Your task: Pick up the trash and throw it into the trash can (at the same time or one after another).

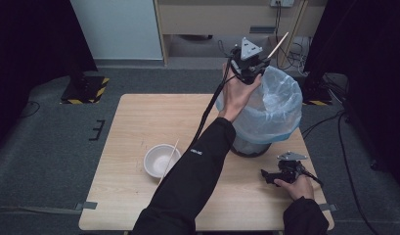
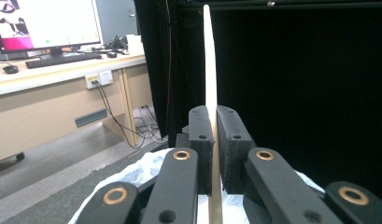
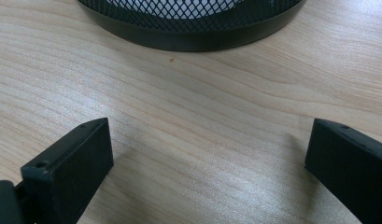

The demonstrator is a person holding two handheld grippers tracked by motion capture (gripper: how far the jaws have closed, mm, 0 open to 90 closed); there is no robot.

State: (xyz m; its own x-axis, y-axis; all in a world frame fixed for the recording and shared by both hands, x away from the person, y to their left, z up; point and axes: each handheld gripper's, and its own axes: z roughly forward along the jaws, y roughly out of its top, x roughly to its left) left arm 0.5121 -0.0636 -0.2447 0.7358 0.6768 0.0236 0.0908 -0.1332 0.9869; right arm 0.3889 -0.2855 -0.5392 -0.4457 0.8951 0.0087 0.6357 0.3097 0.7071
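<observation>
Left gripper [image 1: 260, 59]: raised at upper centre of the high view, above the rim of the mesh bin [image 1: 251, 146]; jaws pressed closed on a wooden chopstick [image 1: 278, 44]; stick projecting up and to the right beyond the jaw tips. In the left gripper view: left gripper [image 2: 214, 126] with jaws nearly meeting, chopstick [image 2: 210, 70] clamped between them and running up to the top edge of the frame; bin liner [image 2: 132, 175] visible below the jaws at lower centre.

Mesh bin: standing at right of centre on the wooden table [image 1: 139, 117]; lined with a pale blue plastic bag [image 1: 276, 105] folded over the rim.

Right gripper [image 1: 267, 177]: lying low at lower right of the high view, on or just above the table, near the base of the bin; held by the right hand [image 1: 299, 186]. In the right gripper view: right gripper [image 3: 207, 163] with jaws spread wide, nothing between them; bare wood grain beneath; black base ring of the mesh bin [image 3: 188, 32] across the top of the frame.

White bowl [image 1: 161, 160]: at lower centre-left of the table in the high view; second chopstick [image 1: 169, 159] resting across its rim, lower end hidden behind the left sleeve [image 1: 192, 181].
</observation>
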